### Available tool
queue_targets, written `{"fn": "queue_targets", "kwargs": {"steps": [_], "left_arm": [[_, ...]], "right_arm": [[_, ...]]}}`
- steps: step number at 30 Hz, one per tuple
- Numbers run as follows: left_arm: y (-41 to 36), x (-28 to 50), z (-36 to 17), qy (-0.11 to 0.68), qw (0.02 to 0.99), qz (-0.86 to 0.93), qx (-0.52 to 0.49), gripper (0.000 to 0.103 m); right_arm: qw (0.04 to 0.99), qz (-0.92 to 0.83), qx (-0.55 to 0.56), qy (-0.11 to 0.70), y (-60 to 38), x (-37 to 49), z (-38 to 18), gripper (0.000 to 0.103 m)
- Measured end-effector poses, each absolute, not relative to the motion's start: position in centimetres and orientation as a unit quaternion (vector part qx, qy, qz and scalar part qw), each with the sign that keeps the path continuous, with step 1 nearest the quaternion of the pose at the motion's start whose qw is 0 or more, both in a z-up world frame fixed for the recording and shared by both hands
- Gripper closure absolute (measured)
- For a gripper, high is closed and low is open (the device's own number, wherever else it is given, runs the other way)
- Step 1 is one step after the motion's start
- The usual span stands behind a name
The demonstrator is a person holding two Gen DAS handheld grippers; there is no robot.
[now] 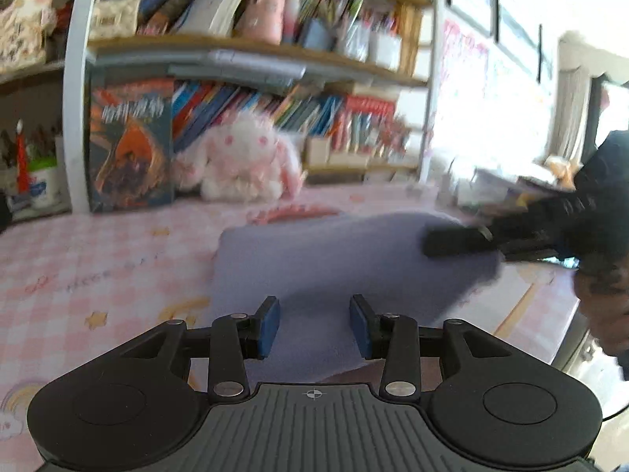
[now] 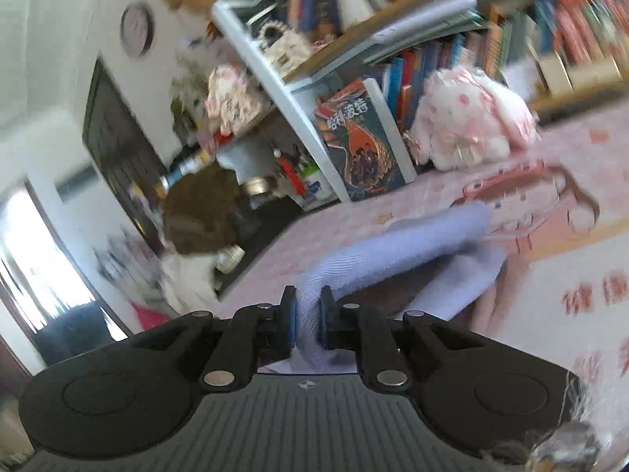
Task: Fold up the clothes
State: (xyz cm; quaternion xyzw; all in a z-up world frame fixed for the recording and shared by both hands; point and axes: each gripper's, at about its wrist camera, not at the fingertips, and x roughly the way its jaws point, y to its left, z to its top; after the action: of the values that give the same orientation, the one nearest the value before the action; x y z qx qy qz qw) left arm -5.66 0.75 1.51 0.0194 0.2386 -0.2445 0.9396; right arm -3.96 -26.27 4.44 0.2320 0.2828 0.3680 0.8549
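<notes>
While both views are smeared by motion blur, one lavender cloth [image 1: 314, 259] can be made out lying on the pink checked tablecloth [image 1: 98, 259], and it is the only garment in sight; what kind of garment it is cannot be told. Its near edge is cut off behind the left gripper [image 1: 314, 324], whose jaws stand partly open with cloth seen in the gap between the two blue pads [image 1: 270, 326]; neither pad visibly presses on the fabric, so whether it has any hold cannot be told. At the right of that view the right gripper [image 1: 456, 242] shows only as a dark blur at the cloth's far corner. From its own camera the right gripper [image 2: 308, 320] is nearly closed, its jaws pinching a bunched ridge of the cloth [image 2: 397, 251], which rises off the tablecloth [image 2: 562, 244] in a fold; the lower layer is partly hidden under that fold. Behind stand one shelf unit [image 1: 251, 45] crammed with books too blurred to count, one white and pink plush rabbit [image 1: 243, 161], and one large book [image 1: 129, 145] standing beside it. A person's dark-haired head [image 2: 200, 212] shows at the left of the right view, the rest cut off.
</notes>
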Motion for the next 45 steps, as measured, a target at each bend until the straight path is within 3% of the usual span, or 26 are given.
{"fn": "queue_targets", "kwargs": {"steps": [3,6,8,11,13,14,17,20,22,24,27,30,36,39,41,43,44,45], "left_arm": [[0.8,-5.6,0.5,0.251,0.936,-0.248,0.019,0.068],[0.6,-5.9,0.4,0.25,0.937,-0.244,0.02,0.068],[0.6,-5.9,0.6,0.25,0.937,-0.244,0.024,0.067],[0.7,-6.3,1.7,0.232,0.94,-0.249,0.027,0.067],[0.7,-6.1,2.7,0.215,0.943,-0.255,0.025,0.066],[0.6,-5.9,3.1,0.209,0.943,-0.256,0.024,0.066],[-0.1,-4.9,3.6,0.206,0.943,-0.258,0.033,0.066],[-0.8,-3.7,3.3,0.228,0.938,-0.259,0.036,0.066],[-0.9,-3.0,2.4,0.254,0.933,-0.253,0.034,0.066],[-0.4,-2.6,1.9,0.266,0.93,-0.253,0.01,0.065],[0.2,-2.2,1.7,0.277,0.926,-0.256,-0.021,0.065],[0.0,-2.4,1.4,0.276,0.925,-0.261,-0.014,0.065],[-0.3,-2.8,1.2,0.262,0.931,-0.256,-0.006,0.064],[-0.3,-4.3,1.9,0.233,0.942,-0.239,-0.004,0.063],[-0.1,-5.6,2.5,0.206,0.951,-0.233,-0.005,0.055],[0.7,-6.5,3.1,0.188,0.954,-0.232,-0.016,0.035],[1.3,-6.7,3.3,0.184,0.955,-0.231,-0.024,0.03],[1.9,-6.5,3.5,0.188,0.954,-0.229,-0.035,0.026]], "right_arm": [[0.849,0.316,0.225,0.358,-27.0,-3.3,0.8,0.094],[0.83,0.319,0.282,0.36,-28.2,-3.3,-1.0,0.094],[0.84,0.32,0.252,0.359,-27.4,-3.4,0.0,0.093],[0.85,0.325,0.223,0.35,-26.6,-3.7,1.6,0.087],[0.853,0.325,0.239,0.331,-27.1,-3.3,2.4,0.065],[0.854,0.324,0.249,0.323,-27.4,-3.1,2.7,0.061],[0.851,0.308,0.273,0.328,-27.2,-1.0,2.7,0.06],[0.841,0.289,0.297,0.347,-26.9,0.9,1.9,0.065],[0.843,0.3,0.292,0.337,-26.6,0.7,2.2,0.088],[0.849,0.333,0.274,0.306,-26.2,-0.3,3.3,0.091],[0.854,0.35,0.263,0.282,-26.2,-2.0,3.9,0.092],[0.877,0.286,0.223,0.315,-26.3,-1.4,2.4,0.093],[0.863,0.274,0.256,0.338,-26.8,-0.8,-0.1,0.093],[0.87,0.276,0.238,0.333,-26.5,-1.4,1.1,0.087],[0.876,0.276,0.234,0.318,-27.1,-2.5,1.8,0.08],[0.881,0.276,0.235,0.303,-27.9,-3.5,2.6,0.049],[0.884,0.268,0.237,0.3,-28.4,-3.9,2.9,0.041],[0.887,0.26,0.24,0.297,-28.9,-4.3,3.1,0.026]]}}
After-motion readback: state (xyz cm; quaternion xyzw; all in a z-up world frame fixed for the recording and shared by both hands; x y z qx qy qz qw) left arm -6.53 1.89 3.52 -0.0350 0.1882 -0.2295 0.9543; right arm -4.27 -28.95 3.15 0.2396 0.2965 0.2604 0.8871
